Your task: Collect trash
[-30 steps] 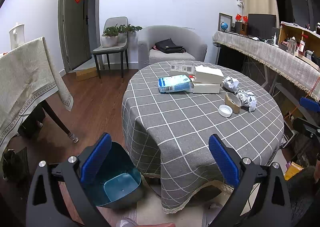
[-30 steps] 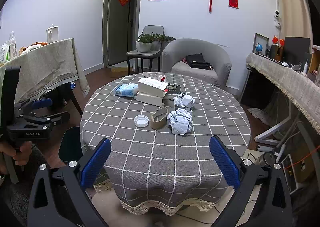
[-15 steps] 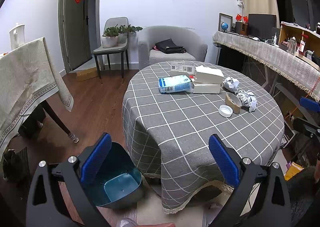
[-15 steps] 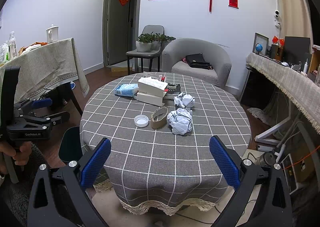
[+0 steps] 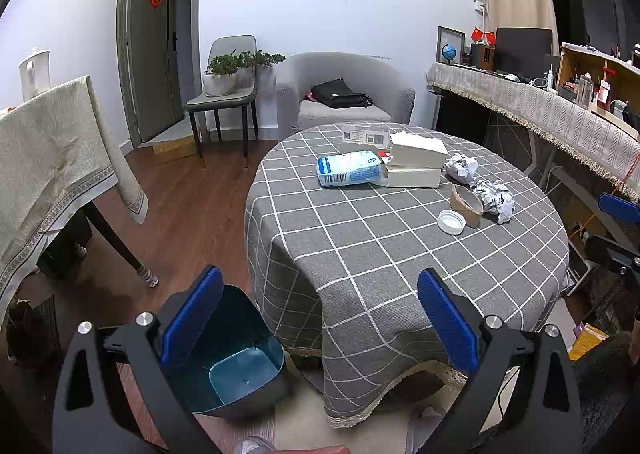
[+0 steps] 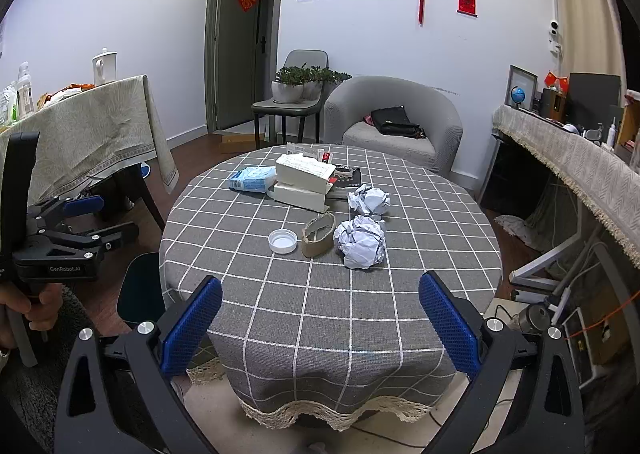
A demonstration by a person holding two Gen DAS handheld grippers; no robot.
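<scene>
Since nothing is yet gripped, both tools hang short of the table (image 6: 320, 334) with their jaws spread wide and empty: the left gripper (image 5: 320, 318) at about 7 o'clock of the tabletop, the right gripper (image 6: 320, 318) at 6 o'clock. Trash sits past the table's centre, toward 1 o'clock from the right gripper: two paper wads (image 6: 360, 240), a cardboard ring (image 6: 318, 234) touching the nearer wad, and a white cap (image 6: 283, 241) just beside the ring. Below the left gripper, the bin (image 5: 240, 374) stands on the floor against the cloth's edge, probably so that pieces can be dropped straight in. Boxes (image 6: 304, 182) and a blue pack (image 6: 252, 179) lie farther back.
</scene>
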